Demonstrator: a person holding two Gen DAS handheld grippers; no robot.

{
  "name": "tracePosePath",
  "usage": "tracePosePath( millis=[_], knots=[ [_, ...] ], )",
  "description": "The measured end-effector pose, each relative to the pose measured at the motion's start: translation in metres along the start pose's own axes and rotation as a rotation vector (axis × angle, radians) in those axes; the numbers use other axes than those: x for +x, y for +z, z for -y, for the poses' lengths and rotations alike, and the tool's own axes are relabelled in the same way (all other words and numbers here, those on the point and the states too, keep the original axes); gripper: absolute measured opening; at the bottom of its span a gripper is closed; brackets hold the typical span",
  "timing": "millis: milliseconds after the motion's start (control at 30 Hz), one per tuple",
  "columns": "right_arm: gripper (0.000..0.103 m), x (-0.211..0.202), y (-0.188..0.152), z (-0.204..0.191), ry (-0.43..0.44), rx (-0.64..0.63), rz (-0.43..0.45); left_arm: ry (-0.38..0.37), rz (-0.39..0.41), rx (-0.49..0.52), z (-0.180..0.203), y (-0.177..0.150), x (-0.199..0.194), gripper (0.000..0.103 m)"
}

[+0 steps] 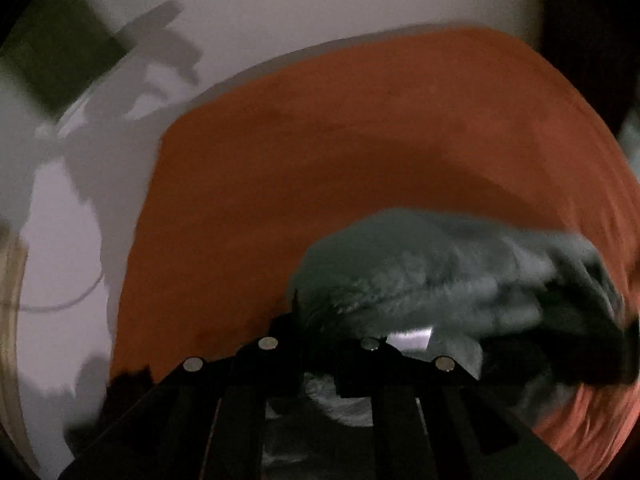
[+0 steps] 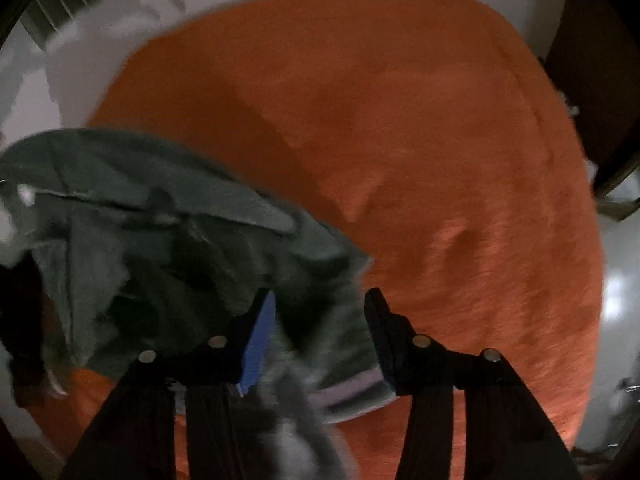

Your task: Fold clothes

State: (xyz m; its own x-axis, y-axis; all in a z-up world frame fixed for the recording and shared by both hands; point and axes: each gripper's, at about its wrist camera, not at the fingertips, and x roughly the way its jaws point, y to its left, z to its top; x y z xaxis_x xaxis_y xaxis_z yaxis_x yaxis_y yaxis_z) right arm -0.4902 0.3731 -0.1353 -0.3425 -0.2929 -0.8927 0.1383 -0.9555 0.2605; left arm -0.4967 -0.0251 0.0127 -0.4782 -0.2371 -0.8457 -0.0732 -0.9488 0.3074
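Your left tool (image 1: pixel 320 344) is clamped on the grey fleece garment (image 1: pixel 440 272) to spread it over the orange blanket (image 1: pixel 320 152), right tool (image 2: pixel 320 300) jaws apart astride its hem.

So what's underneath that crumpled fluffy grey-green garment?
The fluffy grey-green garment lies on a wide orange cloth, which shows all around it. What is under the orange cloth is covered; only pale floor shows beyond its edge.
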Motion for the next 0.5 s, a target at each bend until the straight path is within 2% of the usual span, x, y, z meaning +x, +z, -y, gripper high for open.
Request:
tracePosePath(
  millis=[33, 100, 233, 333, 367, 400, 500],
  knots=[
    [0.055, 0.0, -0.01, -0.008, 0.037, -0.002, 0.004, 0.012, -0.018, -0.049, -0.016, 0.002, 0.007, 0.01],
    [0.055, 0.005, -0.032, -0.026, 0.046, -0.056, 0.008, 0.031, -0.048, -0.094, -0.031, 0.011, 0.025, 0.01],
    [0.058, 0.031, -0.087, -0.061, 0.037, -0.181, -0.064, 0.027, -0.024, -0.097, -0.025, 0.041, 0.041, 0.01],
    [0.061, 0.042, -0.118, -0.074, 0.016, -0.214, -0.057, 0.028, 0.02, -0.127, -0.013, 0.069, 0.049, 0.01],
    [0.054, 0.043, -0.125, -0.077, -0.013, -0.225, -0.035, 0.029, 0.029, -0.15, -0.012, 0.081, 0.053, 0.01],
    [0.028, 0.044, -0.132, -0.08, -0.042, -0.235, -0.014, 0.03, 0.037, -0.173, -0.011, 0.092, 0.056, 0.01],
    [0.021, 0.034, -0.152, -0.085, -0.088, -0.255, 0.048, 0.021, 0.055, -0.245, 0.0, 0.121, 0.068, 0.01]
  ],
)
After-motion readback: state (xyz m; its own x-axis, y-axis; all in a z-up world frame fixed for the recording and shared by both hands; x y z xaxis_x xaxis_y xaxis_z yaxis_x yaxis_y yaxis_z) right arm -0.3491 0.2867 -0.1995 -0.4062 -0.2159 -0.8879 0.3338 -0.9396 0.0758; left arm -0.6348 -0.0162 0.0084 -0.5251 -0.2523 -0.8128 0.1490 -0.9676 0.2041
